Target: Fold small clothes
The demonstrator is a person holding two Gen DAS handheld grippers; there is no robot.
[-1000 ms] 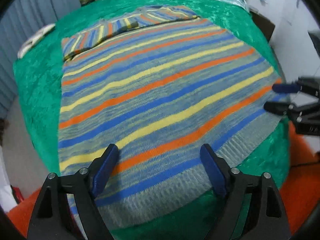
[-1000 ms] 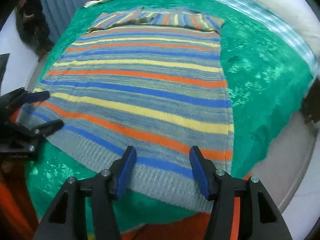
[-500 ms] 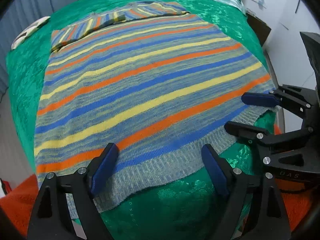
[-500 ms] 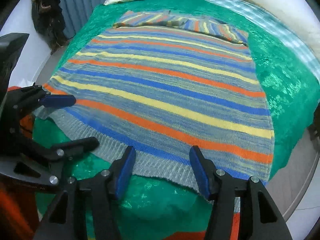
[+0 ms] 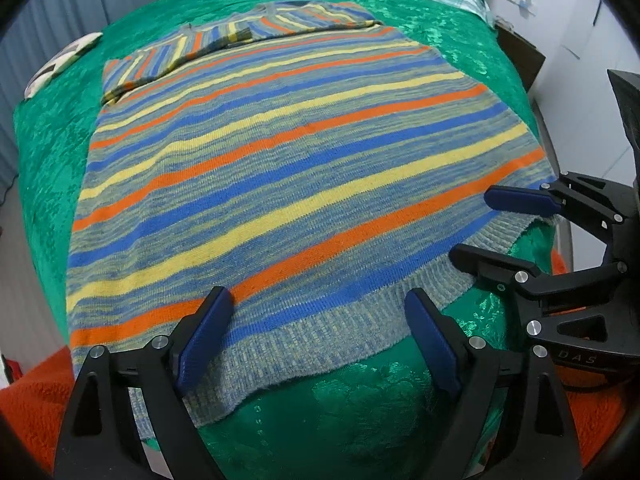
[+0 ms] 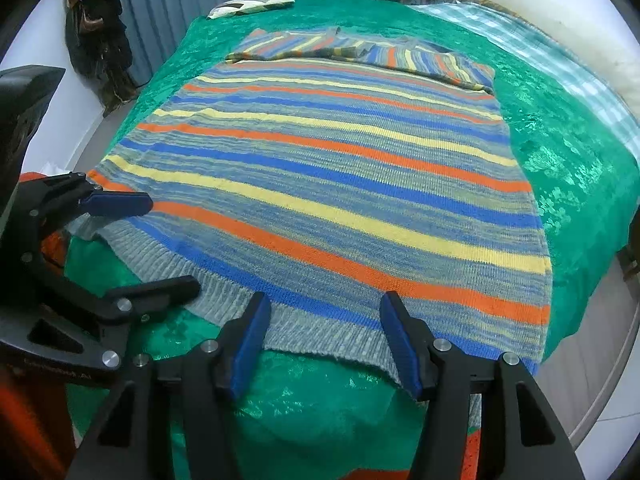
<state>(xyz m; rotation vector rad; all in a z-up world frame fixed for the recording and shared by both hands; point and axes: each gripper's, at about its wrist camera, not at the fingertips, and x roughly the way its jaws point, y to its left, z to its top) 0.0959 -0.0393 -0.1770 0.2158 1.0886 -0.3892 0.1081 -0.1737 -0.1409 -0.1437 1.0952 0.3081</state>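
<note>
Hovering wide open, the left claw [image 5: 318, 338] and right claw [image 6: 324, 340] flank the striped sweater [image 5: 280, 184] lying flat on the bed [image 5: 380, 408] just ahead; soft, floppy knit, best pinched at its ribbed hem [image 6: 324, 338].

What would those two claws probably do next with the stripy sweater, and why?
Probably ease both down and close on the ribbed hem. The striped sweater lies flat on the green bedspread, sleeves folded across the top, and the left gripper and right gripper hang open over that near edge, gripping nothing.
</note>
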